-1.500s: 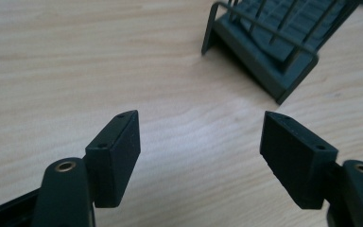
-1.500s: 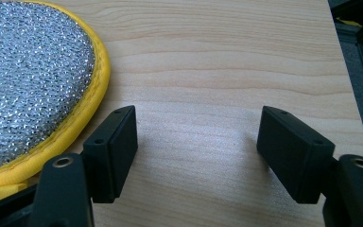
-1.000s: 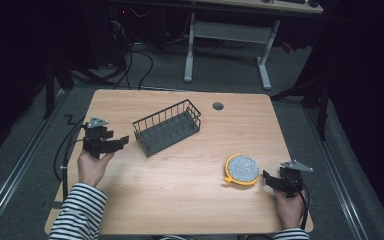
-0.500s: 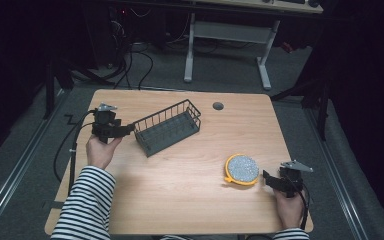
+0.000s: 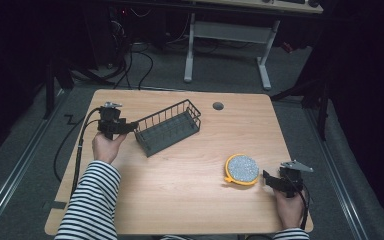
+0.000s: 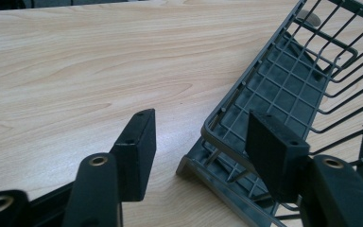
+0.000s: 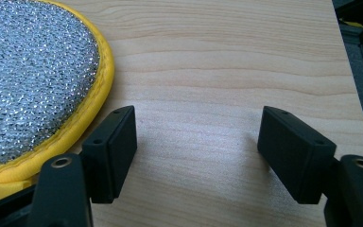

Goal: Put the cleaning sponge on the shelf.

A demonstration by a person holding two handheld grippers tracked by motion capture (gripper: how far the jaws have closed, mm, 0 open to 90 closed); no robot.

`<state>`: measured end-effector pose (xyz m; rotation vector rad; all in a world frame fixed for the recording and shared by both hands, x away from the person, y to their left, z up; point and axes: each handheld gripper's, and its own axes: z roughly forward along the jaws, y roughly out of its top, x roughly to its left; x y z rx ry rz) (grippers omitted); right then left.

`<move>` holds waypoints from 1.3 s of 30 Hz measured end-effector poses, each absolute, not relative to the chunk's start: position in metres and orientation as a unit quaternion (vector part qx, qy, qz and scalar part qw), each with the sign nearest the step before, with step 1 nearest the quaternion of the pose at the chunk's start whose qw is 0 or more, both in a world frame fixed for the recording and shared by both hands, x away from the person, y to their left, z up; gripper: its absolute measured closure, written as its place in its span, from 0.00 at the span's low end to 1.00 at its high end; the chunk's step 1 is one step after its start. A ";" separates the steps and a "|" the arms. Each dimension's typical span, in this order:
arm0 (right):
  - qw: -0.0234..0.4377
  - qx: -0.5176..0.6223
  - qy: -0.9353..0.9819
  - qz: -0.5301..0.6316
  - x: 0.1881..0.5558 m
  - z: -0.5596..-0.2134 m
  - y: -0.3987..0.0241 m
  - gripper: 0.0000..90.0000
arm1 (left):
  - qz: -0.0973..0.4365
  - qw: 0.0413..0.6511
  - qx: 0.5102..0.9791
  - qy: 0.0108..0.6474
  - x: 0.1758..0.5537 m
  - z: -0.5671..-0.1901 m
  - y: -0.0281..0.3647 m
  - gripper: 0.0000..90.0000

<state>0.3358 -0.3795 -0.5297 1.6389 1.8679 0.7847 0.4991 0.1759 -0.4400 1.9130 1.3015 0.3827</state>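
A dark wire basket [image 5: 167,127] lies at an angle on the wooden table [image 5: 180,195], back left of centre. My left gripper [image 5: 131,125] is at the basket's left end. In the left gripper view it [image 6: 202,142] is open and straddles the end rim of the basket [image 6: 288,90], one pad outside and one over the inside. A round yellow-rimmed scrubber with a silver mesh face [image 5: 242,169] lies flat at the front right. My right gripper [image 5: 266,176] rests just right of it, open and empty [image 7: 201,151], with the scrubber [image 7: 28,80] beside its left pad.
A round cable hole [image 5: 218,106] sits in the table near the back edge. The left gripper's cable [image 5: 80,145] trails off the table's left side. The table's right edge [image 7: 354,71] runs close to the right gripper. A white desk frame [image 5: 225,35] stands beyond the table.
My left gripper has moved forward and right, from the left edge of the table up to the basket's left end. The right gripper and the scrubber have stayed put.
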 end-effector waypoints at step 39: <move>0.264 0.604 0.694 0.290 0.336 -0.530 -0.379 0.32 | 0.139 0.392 0.775 0.475 0.490 -0.443 0.155 0.77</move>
